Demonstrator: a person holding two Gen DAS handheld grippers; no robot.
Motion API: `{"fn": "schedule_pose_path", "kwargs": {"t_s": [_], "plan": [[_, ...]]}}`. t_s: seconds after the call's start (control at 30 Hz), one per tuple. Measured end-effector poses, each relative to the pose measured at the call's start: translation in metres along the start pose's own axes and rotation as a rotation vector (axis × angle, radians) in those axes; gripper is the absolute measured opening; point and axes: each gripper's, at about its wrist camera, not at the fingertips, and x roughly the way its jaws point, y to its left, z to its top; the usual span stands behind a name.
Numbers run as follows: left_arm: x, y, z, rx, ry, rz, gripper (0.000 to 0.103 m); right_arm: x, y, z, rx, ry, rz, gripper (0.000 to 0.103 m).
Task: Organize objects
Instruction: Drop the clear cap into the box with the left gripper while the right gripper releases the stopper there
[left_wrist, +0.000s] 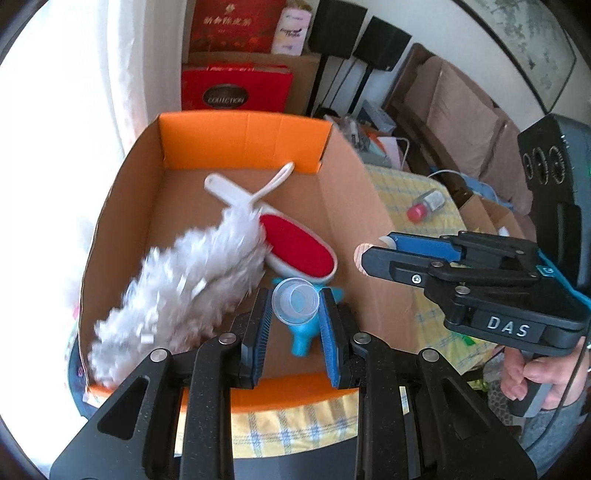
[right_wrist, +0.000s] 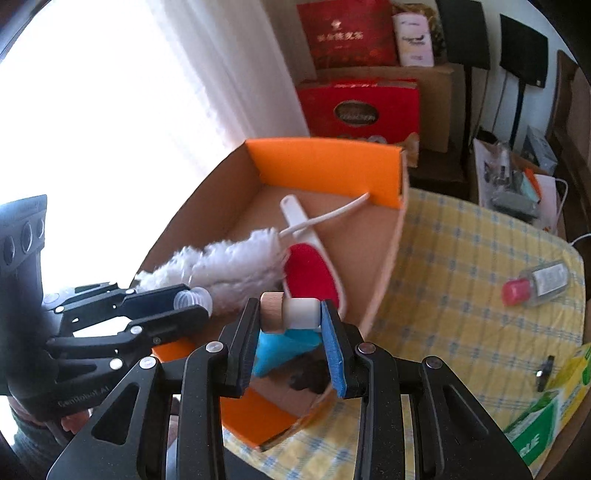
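Left claw (left_wrist: 295, 310) clamps a clear cup (left_wrist: 295, 301); right claw (right_wrist: 290, 312) clamps a wood-capped bottle (right_wrist: 290, 312) — either could slip and miss the box (left_wrist: 351, 192).

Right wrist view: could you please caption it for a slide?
Right tongs grip a wood-capped roller above the box; left tongs hold a clear cup.

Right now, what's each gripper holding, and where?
Left gripper: clear plastic cup, pinched across its sides. Right gripper: small white bottle with wooden cap, clamped end to end.
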Motion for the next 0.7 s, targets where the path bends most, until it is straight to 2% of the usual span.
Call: {"fn": "schedule_pose_path", "kwargs": {"t_s": [0.27, 0.37, 0.43, 0.6, 0.63, 0.7], "plan": [[0.007, 0.018, -0.014, -0.041, 0.024, 0.012, 0.025, 0.019, 0.019, -0.009, -0.017, 0.04, 0.028, 0.033], [0.002, 0.021, -0.015, -0.041, 0.01, 0.026, 0.038, 0.023, 0.025, -0.009, -0.019, 0.047, 0.035, 0.033], [-0.002, 0.024, -0.015, -0.043, 0.0, 0.029, 0.051, 0.027, 0.027, -0.009, -0.019, 0.051, 0.037, 0.033], [-0.015, 0.034, -0.013, -0.066, -0.035, 0.043, 0.058, 0.033, 0.032, -0.008, -0.015, 0.054, 0.038, 0.033], [-0.016, 0.035, -0.012, -0.071, -0.039, 0.044, 0.065, 0.034, 0.033, -0.008, -0.016, 0.053, 0.035, 0.033], [-0.02, 0.039, -0.012, -0.085, -0.056, 0.042, 0.071, 0.034, 0.033, -0.008, -0.015, 0.05, 0.031, 0.034]]}}
